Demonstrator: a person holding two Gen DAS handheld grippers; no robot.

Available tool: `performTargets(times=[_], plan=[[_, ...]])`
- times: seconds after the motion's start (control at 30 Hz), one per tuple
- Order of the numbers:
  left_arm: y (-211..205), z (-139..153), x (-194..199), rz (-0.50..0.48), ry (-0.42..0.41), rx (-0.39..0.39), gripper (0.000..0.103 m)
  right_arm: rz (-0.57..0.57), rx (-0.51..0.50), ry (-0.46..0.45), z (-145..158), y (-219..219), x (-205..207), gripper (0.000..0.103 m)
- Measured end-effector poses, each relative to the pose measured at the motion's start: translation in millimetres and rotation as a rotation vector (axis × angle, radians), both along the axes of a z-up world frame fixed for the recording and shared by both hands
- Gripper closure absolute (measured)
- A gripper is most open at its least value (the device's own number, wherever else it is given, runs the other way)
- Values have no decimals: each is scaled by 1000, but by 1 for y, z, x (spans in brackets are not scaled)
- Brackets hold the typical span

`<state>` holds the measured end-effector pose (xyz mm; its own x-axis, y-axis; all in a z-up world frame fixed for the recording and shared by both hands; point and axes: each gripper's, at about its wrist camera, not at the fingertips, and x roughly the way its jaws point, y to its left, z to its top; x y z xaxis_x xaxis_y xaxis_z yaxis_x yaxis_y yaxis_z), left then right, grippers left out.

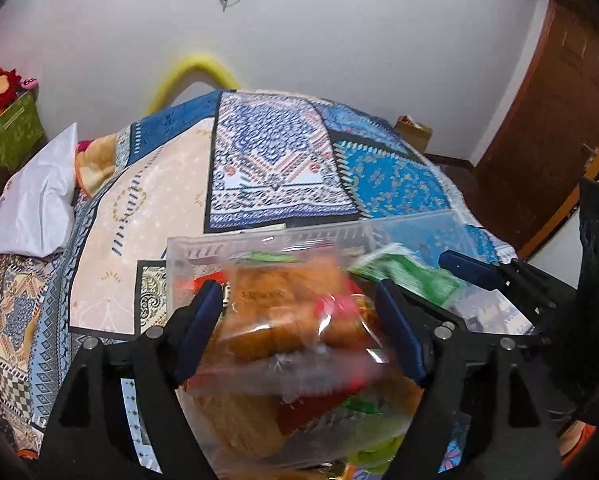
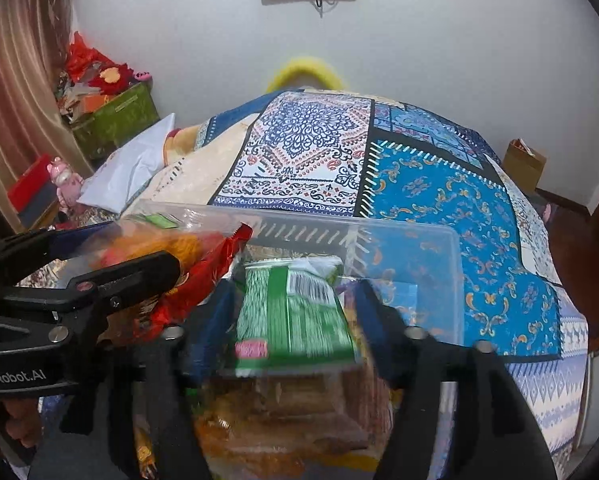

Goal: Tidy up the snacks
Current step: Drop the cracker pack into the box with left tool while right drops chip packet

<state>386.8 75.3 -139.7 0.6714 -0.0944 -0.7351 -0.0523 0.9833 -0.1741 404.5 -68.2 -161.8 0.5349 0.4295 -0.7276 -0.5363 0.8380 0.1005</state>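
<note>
A clear plastic bin (image 1: 259, 240) stands on the patterned bedspread and holds several snack packs. My left gripper (image 1: 299, 320) stands over it, its blue fingers on either side of a clear pack of orange-brown biscuits (image 1: 283, 312), which is blurred. My right gripper (image 2: 295, 320) holds a green snack packet (image 2: 295, 312) between its fingers above the bin (image 2: 419, 236). The left gripper's fingers (image 2: 119, 276) show at the left of the right wrist view, beside a red packet (image 2: 203, 276). The right gripper's fingers (image 1: 471, 268) show at the right of the left wrist view, next to the green packet (image 1: 411, 276).
The bed (image 1: 267, 168) with its patchwork cover stretches behind the bin. A white pillow (image 1: 39, 200) lies at its left. A green box of items (image 2: 115, 120) stands by the curtain, a cardboard box (image 2: 523, 160) at the far right, a wooden door (image 1: 547, 120) beside it.
</note>
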Motion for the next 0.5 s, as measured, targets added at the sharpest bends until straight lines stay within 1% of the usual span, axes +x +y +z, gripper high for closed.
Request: performTargets(times=[0.13,0.27,0.4,0.5], plan=[[-3,13,-10,-4,-23,16,25,-4,21,1,10,-10,-7,37],[-8,26,-27,-16,-35,49,25,-6,16,-17,20,-18,-19,37],[-8,37,-51,-25,-45,78,25,9,17,-38,32,-26,-41,36],[-6,40,-70,-32,-33,85,25,32,5,-51,38,-28,-58,36]])
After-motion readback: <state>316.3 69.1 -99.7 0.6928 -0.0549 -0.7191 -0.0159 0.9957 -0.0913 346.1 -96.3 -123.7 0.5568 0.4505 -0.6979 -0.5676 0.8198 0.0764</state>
